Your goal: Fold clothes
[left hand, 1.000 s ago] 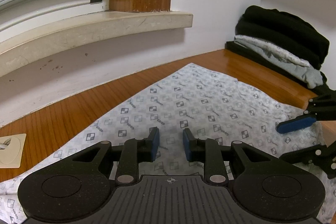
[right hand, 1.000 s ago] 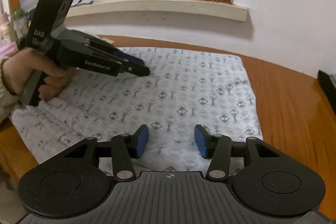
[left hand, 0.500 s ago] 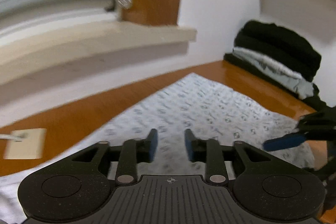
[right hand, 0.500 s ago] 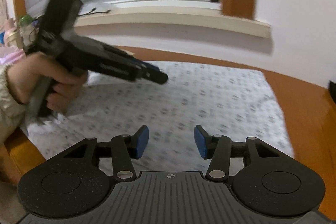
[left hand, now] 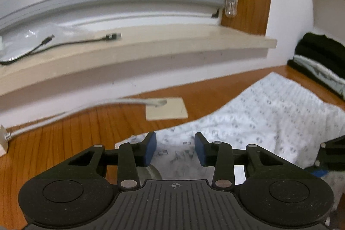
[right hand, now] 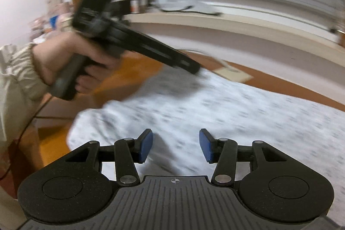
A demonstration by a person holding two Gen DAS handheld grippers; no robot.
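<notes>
A white garment with a small grey check print point(left hand: 269, 122) lies spread on the wooden table point(left hand: 64, 135). My left gripper point(left hand: 175, 149) stands open just above the garment's left edge, with nothing between its blue pads. In the right wrist view the same garment point(right hand: 226, 111) fills the middle, blurred by motion. My right gripper point(right hand: 175, 147) hovers open over its near left part, holding nothing. The left gripper point(right hand: 195, 68) shows there too, held by a hand point(right hand: 64, 61), with its tip over the cloth's far left edge.
A stack of folded dark and grey clothes point(left hand: 319, 61) sits at the far right against the wall. A beige socket plate point(left hand: 165, 108) with a grey cable lies on the table by the cloth. A window sill point(left hand: 129, 53) with a black cable runs behind.
Both grippers have swung to the left along the garment. The left gripper now sits at the cloth's left edge near the socket plate. Both stayed open.
</notes>
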